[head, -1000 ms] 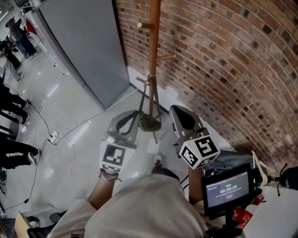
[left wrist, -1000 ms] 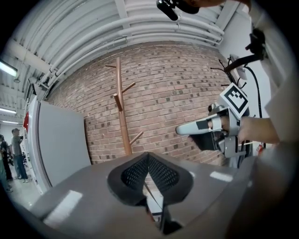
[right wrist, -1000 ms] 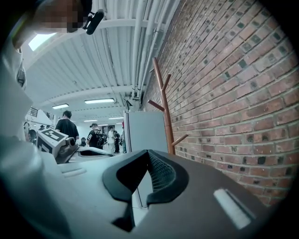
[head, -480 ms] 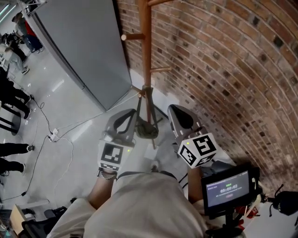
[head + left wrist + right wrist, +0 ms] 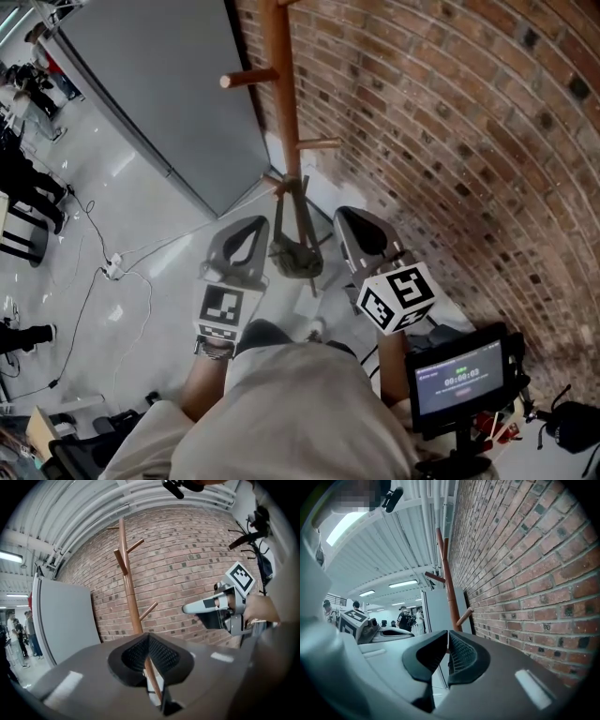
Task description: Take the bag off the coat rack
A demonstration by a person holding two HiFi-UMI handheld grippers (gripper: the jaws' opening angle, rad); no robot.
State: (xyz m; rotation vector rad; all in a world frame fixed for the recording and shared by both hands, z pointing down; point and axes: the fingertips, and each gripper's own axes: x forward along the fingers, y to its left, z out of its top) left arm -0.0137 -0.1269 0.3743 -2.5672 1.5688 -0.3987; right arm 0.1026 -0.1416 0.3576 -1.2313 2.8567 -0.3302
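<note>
Since a second ago both grippers have pushed forward toward the coat rack (image 5: 279, 103), whose pole now looms larger and further left in the head view, and the bag (image 5: 295, 261) sits lower between them. Nearest, a small screen (image 5: 459, 380) glows at the person's right. Ahead of it, the left gripper (image 5: 246, 230) has its jaws pressed fully together on nothing. The right gripper (image 5: 354, 220) has just eased its jaws apart by a hair, yet its own view shows them all but touching, also with nothing between. The two grippers flank the olive bag without touching it. The bag hangs by its straps from a low peg on the wooden rack, close to the pole. Behind the rack runs a brick wall (image 5: 450, 141); a grey panel (image 5: 159, 94) stands to its left. A cable (image 5: 94, 281) trails over the floor, and bystanders (image 5: 19, 178) stand far off.
</note>
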